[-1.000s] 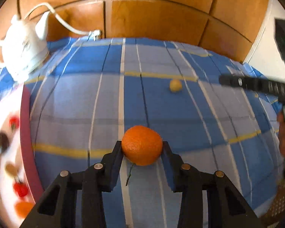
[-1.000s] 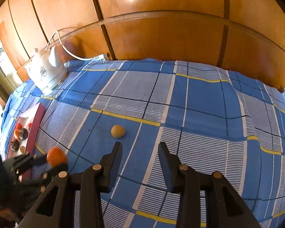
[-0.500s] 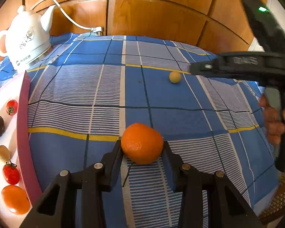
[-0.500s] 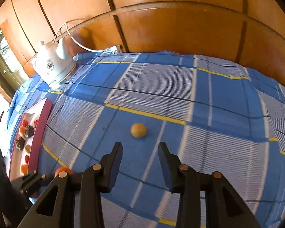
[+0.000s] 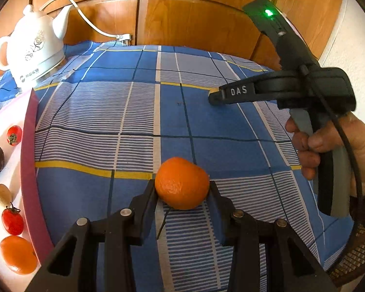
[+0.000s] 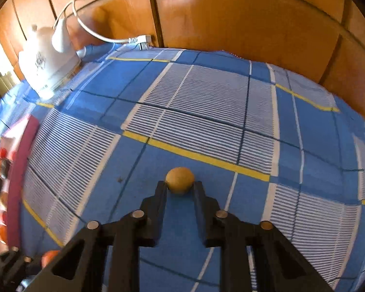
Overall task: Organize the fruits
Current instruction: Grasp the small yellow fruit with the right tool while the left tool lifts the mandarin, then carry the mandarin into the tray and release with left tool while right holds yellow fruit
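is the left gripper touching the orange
Touching. The left wrist view shows both fingers of the left gripper pressed against the sides of the orange, with no gap.

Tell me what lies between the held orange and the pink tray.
Nothing: in the left wrist view only bare checked tablecloth runs from the orange, in the left hand-held gripper, to the tray.

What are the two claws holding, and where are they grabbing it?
The left claw squeezes the orange by its two sides. The right claw sits around the small yellow fruit, but whether it grips it cannot be told.
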Available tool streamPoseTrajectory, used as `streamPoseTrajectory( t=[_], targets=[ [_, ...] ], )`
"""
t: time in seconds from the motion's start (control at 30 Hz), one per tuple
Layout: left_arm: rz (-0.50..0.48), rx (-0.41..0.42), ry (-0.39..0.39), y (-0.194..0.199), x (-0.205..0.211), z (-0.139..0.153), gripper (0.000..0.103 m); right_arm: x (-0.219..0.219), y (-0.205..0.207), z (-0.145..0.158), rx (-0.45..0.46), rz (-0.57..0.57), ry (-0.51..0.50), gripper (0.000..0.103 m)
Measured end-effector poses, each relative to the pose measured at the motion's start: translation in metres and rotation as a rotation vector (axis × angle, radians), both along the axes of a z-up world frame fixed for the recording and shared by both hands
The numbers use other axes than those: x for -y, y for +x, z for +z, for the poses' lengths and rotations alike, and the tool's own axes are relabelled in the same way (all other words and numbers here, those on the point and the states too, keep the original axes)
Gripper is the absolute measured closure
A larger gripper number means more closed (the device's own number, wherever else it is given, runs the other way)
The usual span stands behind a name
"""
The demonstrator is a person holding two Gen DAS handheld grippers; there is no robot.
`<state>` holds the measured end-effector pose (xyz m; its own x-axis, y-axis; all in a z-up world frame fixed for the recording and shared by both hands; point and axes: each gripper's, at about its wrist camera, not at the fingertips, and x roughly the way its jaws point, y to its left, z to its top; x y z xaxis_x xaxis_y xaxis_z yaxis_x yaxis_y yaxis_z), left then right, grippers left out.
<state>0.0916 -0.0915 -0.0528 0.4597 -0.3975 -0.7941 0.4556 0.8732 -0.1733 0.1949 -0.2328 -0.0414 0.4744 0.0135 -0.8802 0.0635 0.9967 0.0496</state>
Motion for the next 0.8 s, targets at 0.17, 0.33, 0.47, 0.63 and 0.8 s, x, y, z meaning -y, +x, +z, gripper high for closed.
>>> streamPoseTrajectory(
  t=[0.17, 0.33, 0.47, 0.63, 0.8],
  targets=[
    [0.002, 0.001, -0.003, 0.0, 0.0, 0.0, 0.063, 0.007, -0.023, 0.007, 0.032, -0.025, 0.049, 0.081],
    [0.005, -0.003, -0.003, 0.0, 0.0, 0.001, 0.063, 0.009, -0.054, 0.01, 0.054, -0.06, 0.075, 0.081],
    [0.022, -0.001, 0.0, -0.001, -0.004, 0.006, 0.063, 0.009, -0.07, 0.003, 0.076, -0.098, 0.05, 0.081],
    [0.032, 0.052, 0.013, -0.01, -0.011, 0.024, 0.063, 0.006, -0.078, -0.005, 0.123, -0.097, 0.028, 0.082],
    [0.059, 0.104, -0.001, -0.018, -0.024, 0.051, 0.063, 0.005, -0.082, -0.007, 0.155, -0.109, 0.021, 0.082]
  ],
)
